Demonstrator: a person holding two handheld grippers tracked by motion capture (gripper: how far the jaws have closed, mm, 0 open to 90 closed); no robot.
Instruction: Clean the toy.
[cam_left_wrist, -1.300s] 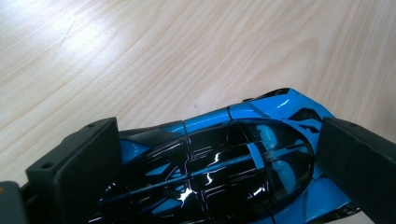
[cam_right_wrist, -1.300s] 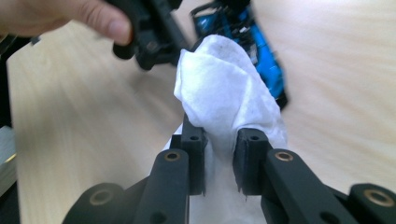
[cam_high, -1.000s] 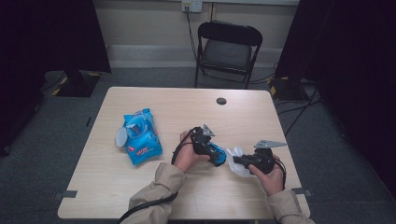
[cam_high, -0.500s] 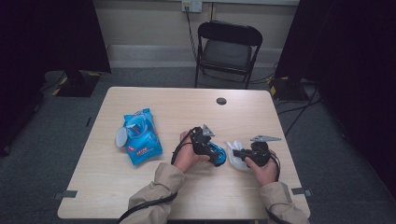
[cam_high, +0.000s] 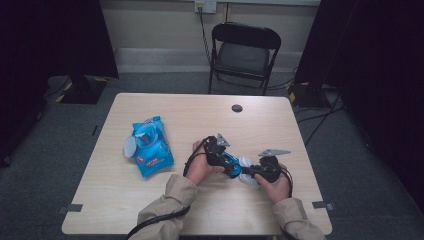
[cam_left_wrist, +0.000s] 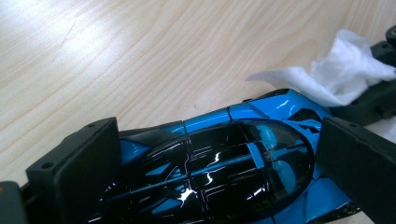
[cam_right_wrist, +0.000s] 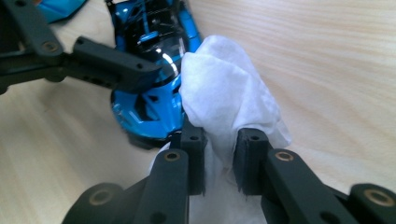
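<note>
Shiny blue and black toy car (cam_left_wrist: 224, 158) lies on the pale wooden table (cam_high: 280, 130), low and right of the middle in the high view. The left gripper (cam_left_wrist: 224, 163) has its two black jaws pressed on the car's two sides, holding it. The right gripper (cam_right_wrist: 219, 158) pinches a crumpled white wipe (cam_right_wrist: 224, 98). In the right gripper view the car sits just up and left of the wipe, touching it, with its long side running away toward the top of the frame. The wipe looks ready to rub the near end of the car. A blue pack of wipes (cam_high: 150, 145) lies at the left of the high view, well apart. The car's far end and wheels are hidden or cut off.
</note>
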